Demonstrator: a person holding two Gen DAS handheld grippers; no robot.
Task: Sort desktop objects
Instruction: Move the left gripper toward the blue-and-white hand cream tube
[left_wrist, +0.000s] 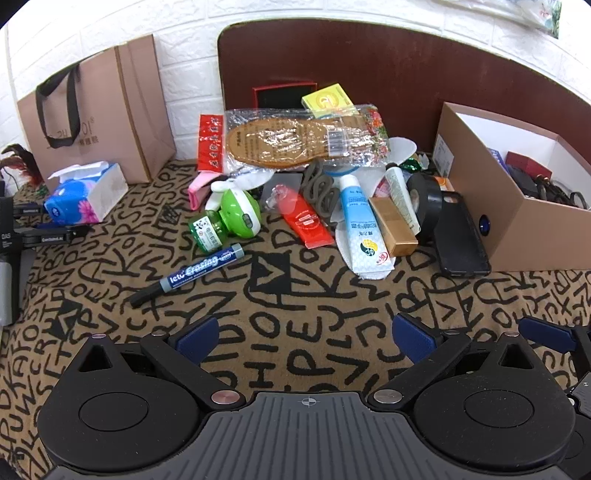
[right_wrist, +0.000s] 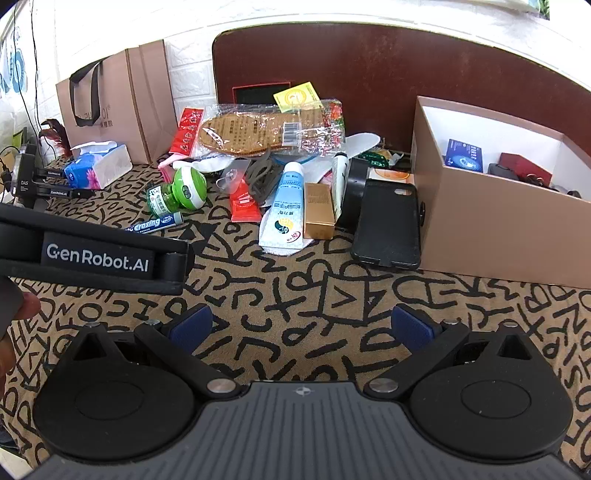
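While both tools hover above the front part of a table covered in a tan cloth printed with black letters, nothing has been picked up. The left tool (left_wrist: 308, 328) has its blue-padded fingers spread wide with only bare cloth between them. The right tool (right_wrist: 301, 326) is spread just as wide and is also empty.

A heap of small desktop objects lies toward the back of the table, against a dark red board. On top sits a brown insole in clear wrap (left_wrist: 291, 142). Spilling forward from the heap are a blue and white tube (left_wrist: 360, 225), a gold box (left_wrist: 393, 230) just beside it, a red packet (left_wrist: 306, 221), a green round gadget (left_wrist: 240, 216) and a black phone case (left_wrist: 460, 236). A blue marker (left_wrist: 192, 275) lies alone, nearest the front edge. At the right edge stands an open tan box (right_wrist: 509, 218), already holding a few items; the phone case rests against its front wall. A tissue pack (left_wrist: 83, 195) and a paper bag (left_wrist: 99, 110) sit at the back left corner.

Sorting appears to be at an early step, with a first pick yet to be chosen. The marker looks the easiest target: it lies clear of the heap, so a tool would need to lower over it and close across its barrel.
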